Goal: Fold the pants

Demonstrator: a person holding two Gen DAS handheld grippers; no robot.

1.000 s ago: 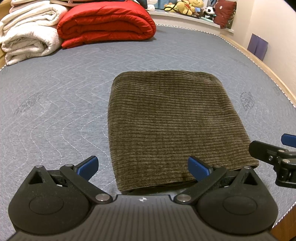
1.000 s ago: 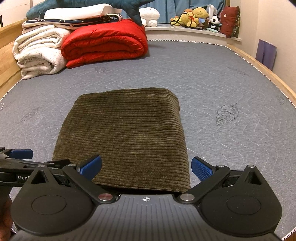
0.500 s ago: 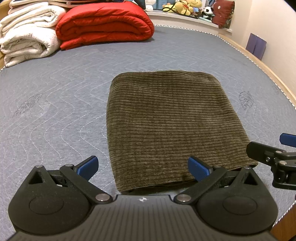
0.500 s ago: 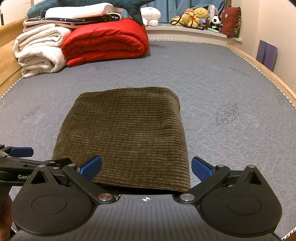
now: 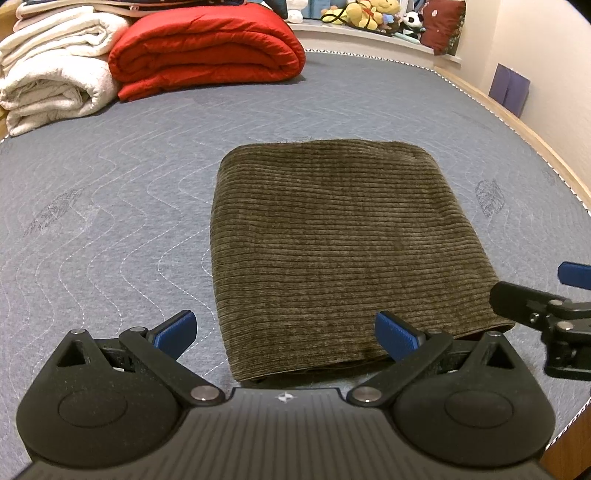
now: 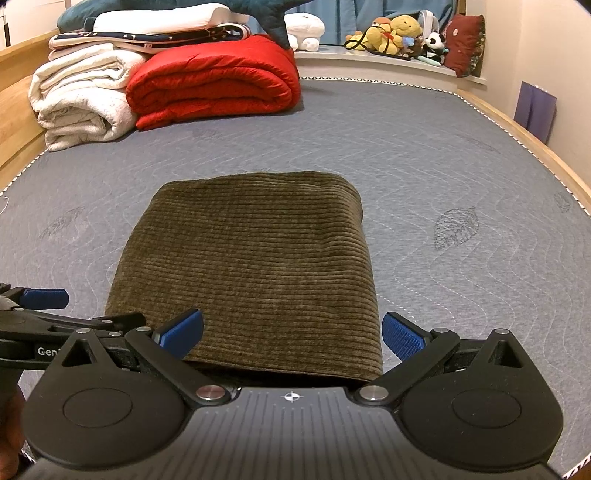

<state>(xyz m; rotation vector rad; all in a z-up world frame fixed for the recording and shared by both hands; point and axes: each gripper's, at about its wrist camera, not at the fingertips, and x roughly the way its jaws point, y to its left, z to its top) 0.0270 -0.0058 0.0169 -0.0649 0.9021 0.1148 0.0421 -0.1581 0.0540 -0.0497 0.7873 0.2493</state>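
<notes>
The olive corduroy pants (image 5: 343,243) lie folded into a flat rectangle on the grey quilted mattress (image 5: 110,206); they also show in the right wrist view (image 6: 251,266). My left gripper (image 5: 286,334) is open and empty, just short of the pants' near edge at their left corner. My right gripper (image 6: 291,334) is open and empty at the near edge, over the right half. The right gripper shows at the right edge of the left wrist view (image 5: 546,314). The left gripper shows at the left edge of the right wrist view (image 6: 48,314).
A rolled red quilt (image 5: 207,55) and folded white blankets (image 5: 51,85) lie at the far left of the mattress. Plush toys (image 6: 399,33) sit on a ledge beyond. A wooden bed rim (image 5: 517,122) runs along the right side.
Both grippers have drifted slightly; the views shift a little. The pants lie as before and both grippers stay open.
</notes>
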